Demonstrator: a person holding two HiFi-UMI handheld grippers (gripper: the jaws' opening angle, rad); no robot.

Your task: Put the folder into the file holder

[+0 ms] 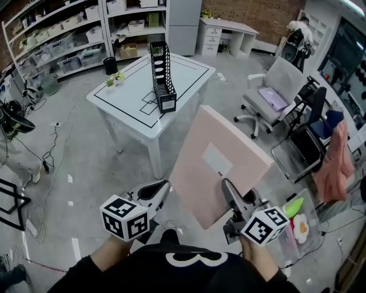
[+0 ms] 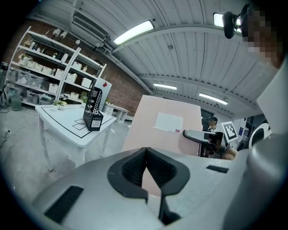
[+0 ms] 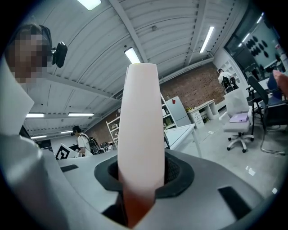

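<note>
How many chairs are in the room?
2. A grey swivel chair stands right of the white table; a black chair stands just beside it. More may be hidden off to the side.

A white square table (image 1: pixel 128 100) stands on the grey floor (image 1: pixel 80 154), with white metal shelves (image 1: pixel 51 34) and a red brick wall (image 1: pixel 257 14) behind.

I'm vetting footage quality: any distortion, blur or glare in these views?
Head view: evenly lit and sharp, edges bowed by the wide lens, file holder crisp. Right gripper view: strong fisheye, the folder so near that it looks soft. Left gripper view: fisheye with dark corners, ceiling strip lights glaring.
</note>
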